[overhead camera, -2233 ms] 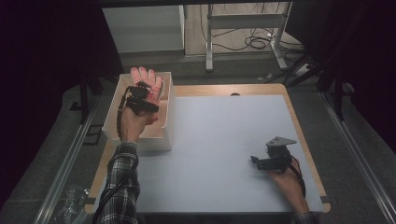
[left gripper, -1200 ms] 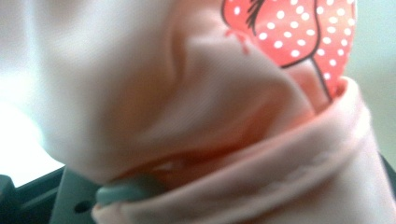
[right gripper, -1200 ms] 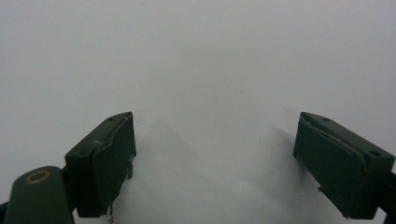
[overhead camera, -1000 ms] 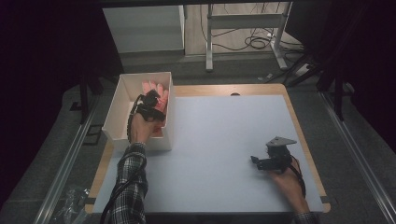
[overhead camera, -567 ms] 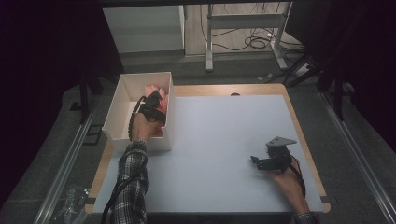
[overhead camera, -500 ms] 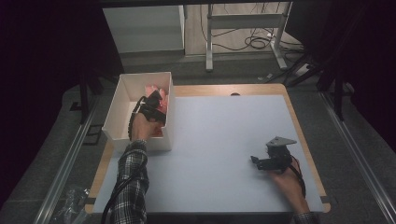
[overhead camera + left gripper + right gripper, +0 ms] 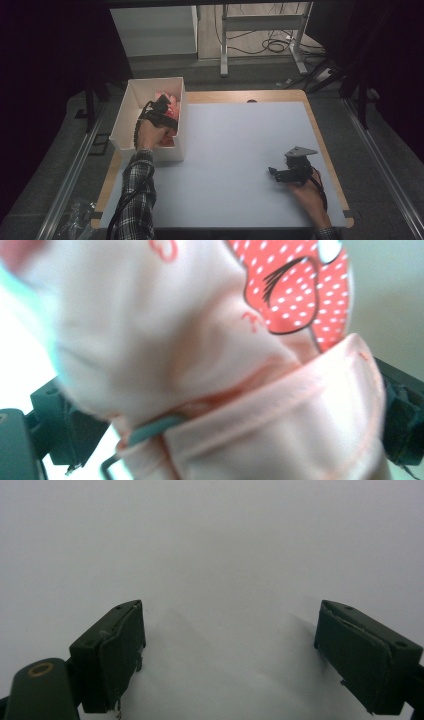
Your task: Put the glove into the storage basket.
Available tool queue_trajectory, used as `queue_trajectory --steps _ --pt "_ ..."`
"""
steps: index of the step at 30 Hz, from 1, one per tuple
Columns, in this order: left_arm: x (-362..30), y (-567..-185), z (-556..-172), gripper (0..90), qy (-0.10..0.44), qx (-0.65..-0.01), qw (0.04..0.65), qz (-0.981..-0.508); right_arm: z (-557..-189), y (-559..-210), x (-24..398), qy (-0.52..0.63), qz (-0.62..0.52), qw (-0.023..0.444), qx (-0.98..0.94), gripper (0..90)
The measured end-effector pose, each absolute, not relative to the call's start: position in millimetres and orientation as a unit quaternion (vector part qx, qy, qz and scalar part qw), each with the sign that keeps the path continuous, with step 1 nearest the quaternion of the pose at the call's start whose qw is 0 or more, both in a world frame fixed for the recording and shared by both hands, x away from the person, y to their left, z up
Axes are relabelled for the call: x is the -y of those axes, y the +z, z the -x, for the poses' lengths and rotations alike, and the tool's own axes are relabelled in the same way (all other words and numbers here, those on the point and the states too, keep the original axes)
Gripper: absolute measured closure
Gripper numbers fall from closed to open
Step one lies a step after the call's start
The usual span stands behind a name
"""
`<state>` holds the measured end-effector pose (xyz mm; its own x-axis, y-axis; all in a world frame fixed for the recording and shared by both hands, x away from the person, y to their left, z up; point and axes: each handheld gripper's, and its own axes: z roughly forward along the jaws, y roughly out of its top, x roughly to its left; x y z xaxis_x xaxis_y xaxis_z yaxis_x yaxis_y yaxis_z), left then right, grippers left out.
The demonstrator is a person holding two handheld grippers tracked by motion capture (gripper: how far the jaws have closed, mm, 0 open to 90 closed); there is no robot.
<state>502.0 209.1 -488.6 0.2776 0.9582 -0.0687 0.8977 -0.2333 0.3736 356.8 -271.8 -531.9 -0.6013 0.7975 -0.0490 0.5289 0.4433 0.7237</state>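
A pink garment (image 7: 210, 365) with a red dotted print fills the space in front of my left gripper (image 7: 225, 430). Its two black jaws stand wide apart at either side of the cloth, so the gripper is open. From above, the left gripper (image 7: 162, 108) is down inside a white box (image 7: 129, 111) at the table's left, on top of the pink garment (image 7: 173, 99). My right gripper (image 7: 273, 173) rests low over the white tabletop (image 7: 235, 145) at the right. In its own view the right gripper (image 7: 230, 655) is open with nothing between its fingers.
The box sits on the table's wooden left edge (image 7: 111, 175). A metal rail (image 7: 75, 165) runs along the left side of the table. Beyond the far edge stand a white cabinet (image 7: 155, 30) and a metal frame with cables (image 7: 260, 25).
My left gripper has come down from above the box into it, carrying the pink garment with it. The right gripper has stayed still.
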Motion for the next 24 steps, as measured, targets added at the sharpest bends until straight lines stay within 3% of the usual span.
queue_trajectory --steps 12,24 --pt "-213.3 -471.7 -493.2 2.3 0.129 -0.579 0.189 -0.783 -356.8 -531.9 271.8 0.343 -0.401 0.196 -0.827 13.1" --pt "-218.0 -458.6 -481.6 1.2 0.148 -0.568 0.251 -0.77 -356.8 -531.9 271.8 0.342 -0.401 0.197 -0.827 13.1"
